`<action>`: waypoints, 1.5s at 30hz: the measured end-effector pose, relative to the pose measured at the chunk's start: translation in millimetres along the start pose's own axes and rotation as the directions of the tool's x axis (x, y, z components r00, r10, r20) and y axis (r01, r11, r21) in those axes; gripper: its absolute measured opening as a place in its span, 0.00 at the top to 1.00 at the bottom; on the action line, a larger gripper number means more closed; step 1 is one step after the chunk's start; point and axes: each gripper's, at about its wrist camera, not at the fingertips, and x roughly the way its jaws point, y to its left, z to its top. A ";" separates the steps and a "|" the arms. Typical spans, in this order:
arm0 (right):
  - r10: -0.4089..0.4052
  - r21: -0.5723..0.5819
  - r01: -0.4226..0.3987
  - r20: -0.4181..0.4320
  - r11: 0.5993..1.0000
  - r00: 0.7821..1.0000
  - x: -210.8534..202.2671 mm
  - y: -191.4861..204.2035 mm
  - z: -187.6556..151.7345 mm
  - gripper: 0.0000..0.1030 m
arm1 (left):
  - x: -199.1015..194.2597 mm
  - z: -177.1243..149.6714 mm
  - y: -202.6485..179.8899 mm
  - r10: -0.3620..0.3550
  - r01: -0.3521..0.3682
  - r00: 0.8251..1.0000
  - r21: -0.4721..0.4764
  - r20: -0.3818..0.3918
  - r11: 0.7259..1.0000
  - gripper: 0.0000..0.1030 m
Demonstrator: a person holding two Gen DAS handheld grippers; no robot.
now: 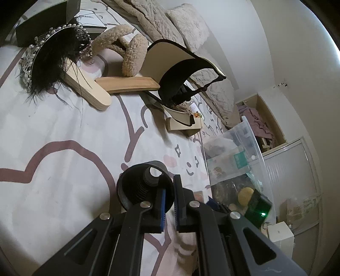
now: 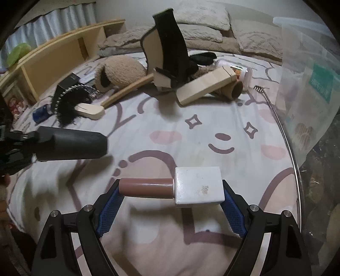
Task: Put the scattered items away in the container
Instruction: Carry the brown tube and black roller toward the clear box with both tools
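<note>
One bed [image 2: 191, 131], spread with a white sheet printed in pink and mauve cartoon shapes; two plush beige pillows [image 2: 214, 14] along its head edge. One clear plastic container [image 2: 308, 70] at the bed's right edge, already stuffed with a green-labelled packet and other small goods. One wooden shelf unit [image 2: 63, 53] along the far left edge.

Toward the head of the bed, one heap of scattered items: two wooden-soled sandals [image 1: 129, 83] with fluffy beige straps, one black high-heeled shoe [image 2: 170, 48] tipped up among them, one beige box [image 2: 204, 87] leaning against a brown tube, one pearl-edged black feathered headpiece [image 1: 53, 61], one black box [image 1: 45, 23] behind it, one small blue jar [image 2: 41, 112] near the left edge. One thin metal back-scratcher [image 2: 276, 110] lying along the container wall, between the heap and the container.

Left hand-held gripper [image 1: 169, 203] clenched on one black hollow cylinder [image 1: 144, 186], pinching its rim, one finger inside and one outside; cylinder held above the sheet near the foot of the bed, left of centre. Right hand-held gripper [image 2: 170, 191] spread wide and grasping one stick-like item endwise: brown barrel [image 2: 146, 187] against the left pad, white square cap [image 2: 198, 184] against the right pad, above the sheet and beside the container.
</note>
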 end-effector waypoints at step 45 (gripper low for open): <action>-0.011 -0.087 0.033 0.235 0.996 0.972 -203.4 -45.6 22.9 0.16 | -50.0 -9.4 -103.7 -0.224 0.203 0.973 0.252 0.061 0.946 0.94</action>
